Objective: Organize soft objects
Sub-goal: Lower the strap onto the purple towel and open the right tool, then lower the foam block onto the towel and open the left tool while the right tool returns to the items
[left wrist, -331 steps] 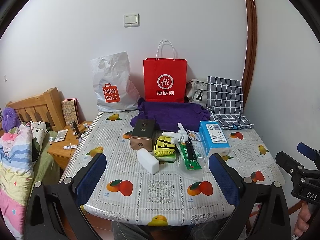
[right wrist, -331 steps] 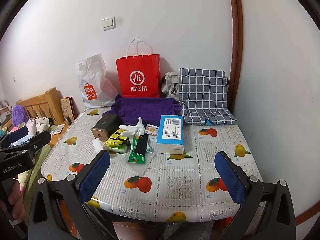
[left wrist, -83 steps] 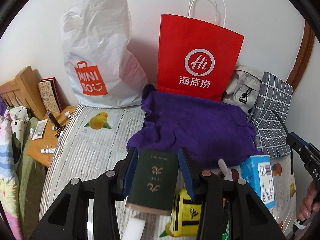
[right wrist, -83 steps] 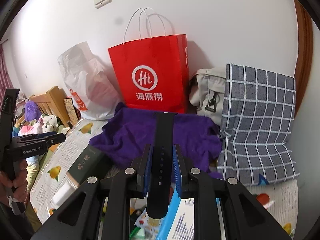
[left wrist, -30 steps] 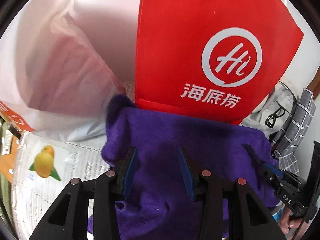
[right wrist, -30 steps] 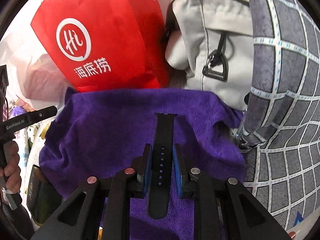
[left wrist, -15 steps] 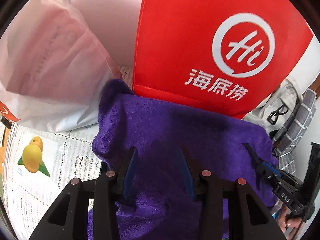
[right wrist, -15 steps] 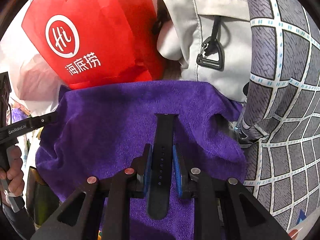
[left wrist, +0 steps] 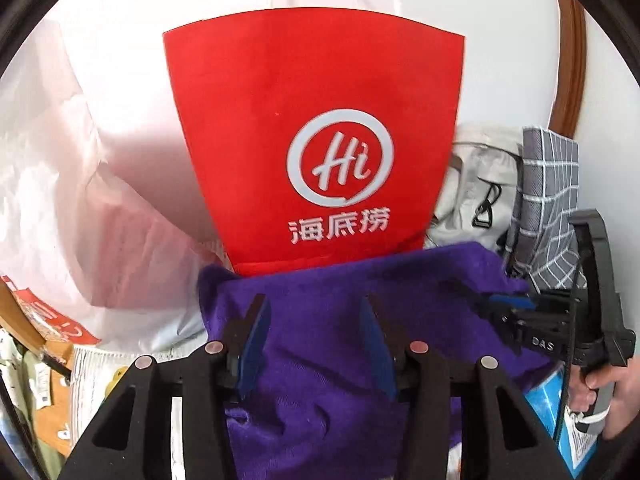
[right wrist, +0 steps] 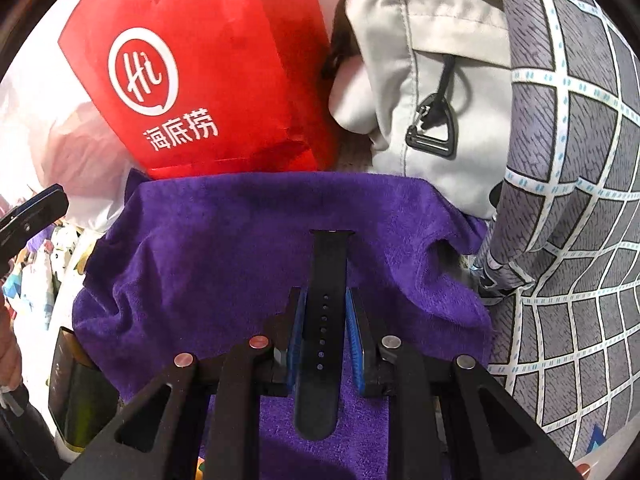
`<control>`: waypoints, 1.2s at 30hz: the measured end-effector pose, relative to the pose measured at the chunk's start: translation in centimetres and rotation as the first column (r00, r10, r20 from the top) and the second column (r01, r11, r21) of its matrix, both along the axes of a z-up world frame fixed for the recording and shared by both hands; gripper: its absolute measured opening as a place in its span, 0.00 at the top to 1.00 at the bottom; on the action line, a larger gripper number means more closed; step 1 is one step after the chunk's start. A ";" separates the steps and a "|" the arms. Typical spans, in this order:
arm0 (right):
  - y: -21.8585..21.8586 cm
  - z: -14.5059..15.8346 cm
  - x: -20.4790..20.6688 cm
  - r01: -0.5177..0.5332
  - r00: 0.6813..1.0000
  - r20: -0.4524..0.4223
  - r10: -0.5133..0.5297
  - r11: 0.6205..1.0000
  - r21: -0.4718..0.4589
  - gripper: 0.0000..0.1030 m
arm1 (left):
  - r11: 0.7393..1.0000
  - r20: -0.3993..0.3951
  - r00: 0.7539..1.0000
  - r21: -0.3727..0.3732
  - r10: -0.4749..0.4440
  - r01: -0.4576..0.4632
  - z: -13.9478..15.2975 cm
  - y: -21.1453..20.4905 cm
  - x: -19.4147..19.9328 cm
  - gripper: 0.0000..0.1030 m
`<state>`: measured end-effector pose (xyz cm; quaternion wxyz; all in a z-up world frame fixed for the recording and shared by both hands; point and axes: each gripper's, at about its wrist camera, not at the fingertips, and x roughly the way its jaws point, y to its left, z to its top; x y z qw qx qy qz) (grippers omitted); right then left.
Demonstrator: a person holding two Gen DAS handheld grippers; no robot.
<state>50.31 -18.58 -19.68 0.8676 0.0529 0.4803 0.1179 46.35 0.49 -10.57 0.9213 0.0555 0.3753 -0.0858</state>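
While the right gripper (right wrist: 324, 320) is clamped on a black watch strap (right wrist: 326, 280), its blue pads press the strap's two edges and the strap's end sticks out forward over the purple towel (right wrist: 240, 248). Left gripper (left wrist: 316, 320) stands partly apart, jaws having just opened a little further; nothing is pinched between its blue pads (left wrist: 256, 336), and only towel surface shows in the gap, below and ahead of the tips. Whether the tips touch the pile cannot be told.

Towel lies rumpled on the table, its far edge against the foot of the red paper bag (left wrist: 316, 128). White plastic bag (left wrist: 80, 200) stands to the left of it; grey canvas bag (right wrist: 424, 80) and grey checked cloth (right wrist: 572, 200) lie to the right. Dark green box (right wrist: 76, 388) sits at the towel's near left corner. A hand (left wrist: 608, 392) holds the right gripper's handle.
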 end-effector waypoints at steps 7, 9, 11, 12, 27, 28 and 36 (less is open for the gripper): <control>-0.6 -0.6 0.5 0.018 0.999 -0.037 -0.016 0.999 0.038 0.80 | 0.999 -0.123 0.992 -0.054 0.002 -0.008 -1.5 0.6 -4.8 0.56; -0.6 -0.6 0.5 0.014 0.999 -0.036 -0.013 0.999 0.037 0.80 | 0.999 -0.153 0.988 -0.032 0.017 -0.022 -2.2 0.9 -7.3 0.56; -0.5 -0.5 0.5 0.005 0.999 -0.036 -0.004 1.000 0.029 0.80 | 1.000 -0.181 0.983 -0.021 0.010 -0.014 -2.6 1.2 -10.4 0.56; -0.4 -0.5 0.5 0.003 0.999 -0.034 -0.002 1.000 0.023 0.80 | 1.000 -0.196 0.981 -0.023 0.010 -0.015 -2.7 1.4 -11.6 0.56; 1.1 0.5 -0.2 -0.061 0.998 0.001 0.061 0.998 0.010 0.65 | 0.990 -0.280 0.950 0.082 0.137 -0.118 -7.0 6.9 -21.7 0.27; 1.1 0.5 -0.3 -0.061 0.998 0.005 0.061 0.998 0.007 0.60 | 0.989 -0.285 0.950 0.103 0.130 -0.104 -7.7 6.6 -21.7 0.27; 0.5 2.2 -0.9 -0.041 0.998 0.052 0.041 0.999 -0.001 0.50 | 0.984 -0.335 0.933 0.153 0.134 -0.086 -11.5 6.3 -20.6 0.74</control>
